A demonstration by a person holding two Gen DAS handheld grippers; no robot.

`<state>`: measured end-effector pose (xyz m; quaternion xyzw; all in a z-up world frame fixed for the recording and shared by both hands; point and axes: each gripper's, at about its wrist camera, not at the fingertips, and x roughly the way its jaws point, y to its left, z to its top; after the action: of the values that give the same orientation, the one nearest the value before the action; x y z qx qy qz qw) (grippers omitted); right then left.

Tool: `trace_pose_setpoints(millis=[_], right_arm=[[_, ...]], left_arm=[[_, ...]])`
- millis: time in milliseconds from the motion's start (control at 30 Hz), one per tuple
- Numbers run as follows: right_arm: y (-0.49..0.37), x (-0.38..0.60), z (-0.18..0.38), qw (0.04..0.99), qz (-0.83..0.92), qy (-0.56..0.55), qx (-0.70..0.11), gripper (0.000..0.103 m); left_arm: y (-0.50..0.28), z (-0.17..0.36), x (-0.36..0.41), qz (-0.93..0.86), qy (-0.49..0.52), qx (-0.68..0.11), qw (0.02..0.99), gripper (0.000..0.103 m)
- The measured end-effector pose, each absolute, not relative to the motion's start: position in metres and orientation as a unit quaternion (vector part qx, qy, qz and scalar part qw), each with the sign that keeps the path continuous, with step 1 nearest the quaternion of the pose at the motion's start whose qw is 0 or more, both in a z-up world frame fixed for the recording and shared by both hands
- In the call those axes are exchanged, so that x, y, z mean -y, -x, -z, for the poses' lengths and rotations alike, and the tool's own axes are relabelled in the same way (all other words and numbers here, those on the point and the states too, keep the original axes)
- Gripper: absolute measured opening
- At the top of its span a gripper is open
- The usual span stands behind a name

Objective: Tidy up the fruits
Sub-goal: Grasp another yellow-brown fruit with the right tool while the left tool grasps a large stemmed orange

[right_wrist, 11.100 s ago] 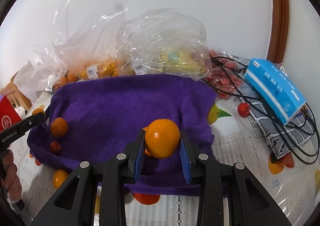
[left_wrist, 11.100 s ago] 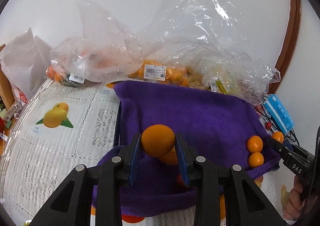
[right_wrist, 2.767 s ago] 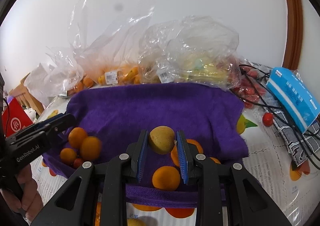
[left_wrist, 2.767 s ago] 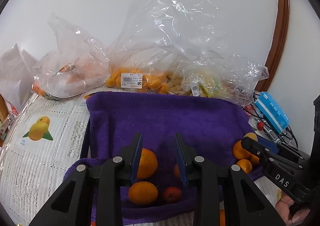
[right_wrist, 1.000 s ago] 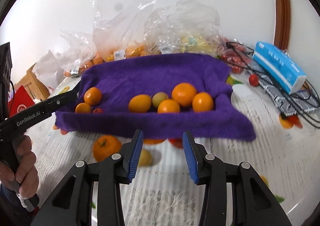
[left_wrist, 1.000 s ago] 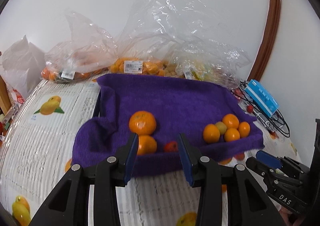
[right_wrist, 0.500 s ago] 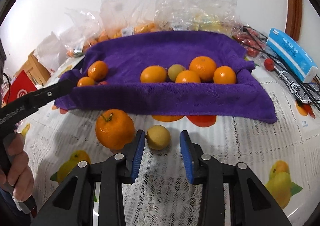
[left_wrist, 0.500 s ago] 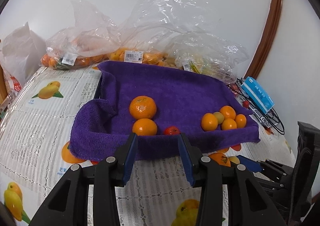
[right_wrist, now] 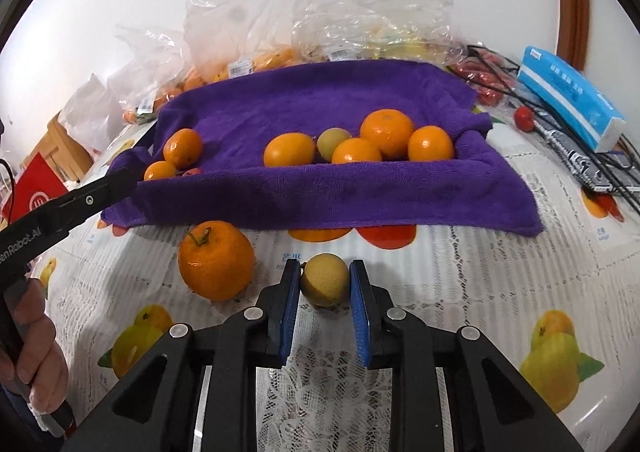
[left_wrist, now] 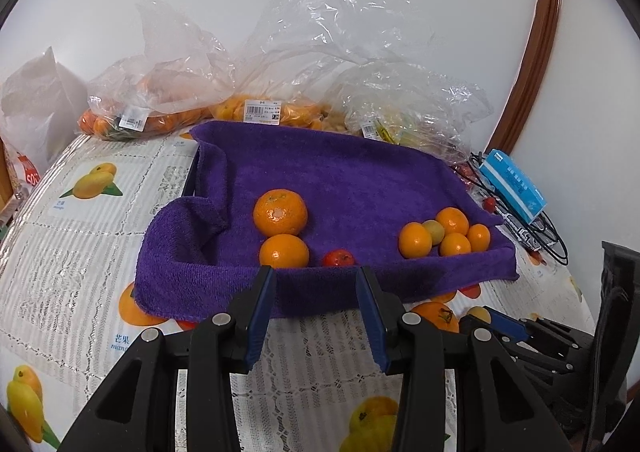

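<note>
- Your left claw [left_wrist: 316,294] is spread and empty, at the towel's [left_wrist: 340,180] near edge.
- Your right claw [right_wrist: 324,284] brackets the yellow fruit [right_wrist: 324,279] on the bench [right_wrist: 460,276], in front of the towel; whether it's pinching, I cannot tell.

Purple towel [right_wrist: 320,188], orange mandarins [right_wrist: 216,260], yellow-green small fruit [right_wrist: 324,280], white lace tablecloth printed with fruit [right_wrist: 460,272], blue box [right_wrist: 568,96], blue gripper pads [right_wrist: 362,316].
</note>
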<state>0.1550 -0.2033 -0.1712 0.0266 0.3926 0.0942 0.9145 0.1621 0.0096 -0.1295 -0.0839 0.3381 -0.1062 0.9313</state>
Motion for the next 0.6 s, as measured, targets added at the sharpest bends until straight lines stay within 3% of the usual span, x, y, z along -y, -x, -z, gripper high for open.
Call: trace_pose_setpoints(millis=[600], right_arm=[[-0.151,0.2,0.169,0.917,-0.093,-0.015,-0.388,0.025]], left_arm=[[-0.164,0.135,0.0,0.12,0.07,-0.35,0.926,0.04]])
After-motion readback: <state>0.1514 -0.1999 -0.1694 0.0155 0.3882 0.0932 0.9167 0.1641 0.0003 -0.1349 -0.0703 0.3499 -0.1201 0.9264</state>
